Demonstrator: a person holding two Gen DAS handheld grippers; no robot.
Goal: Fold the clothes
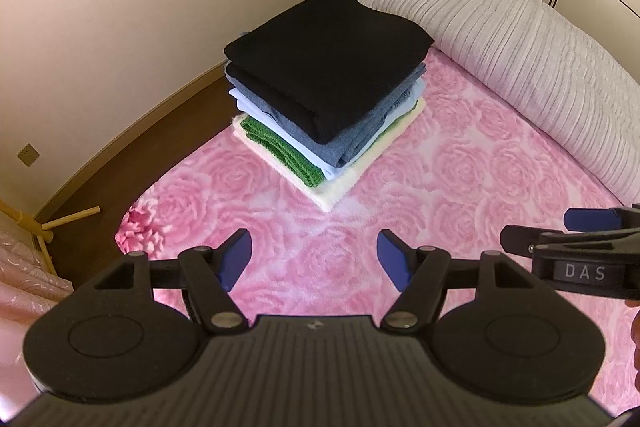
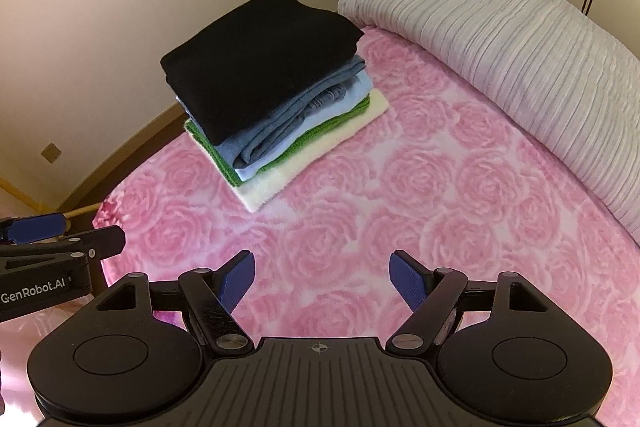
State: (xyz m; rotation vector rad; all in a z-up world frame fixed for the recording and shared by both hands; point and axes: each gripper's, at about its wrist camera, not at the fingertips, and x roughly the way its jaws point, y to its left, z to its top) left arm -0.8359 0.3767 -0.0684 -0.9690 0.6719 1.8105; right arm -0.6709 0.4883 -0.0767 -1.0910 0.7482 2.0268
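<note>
I hold both tools above a pink rose-patterned blanket [image 1: 440, 163]. My left gripper [image 1: 315, 257] and right gripper [image 2: 322, 277] are each spread wide, holding nothing. The stack of folded clothes [image 1: 324, 87], with a black garment [image 2: 256, 55] on top, sits ahead near the bed's far edge, well apart from both. Nudging it could topple it toward the wall (it looks tall and soft). A ribbed grey pillow [image 2: 500, 47] lies just right of it; nothing blocks my reach.
</note>
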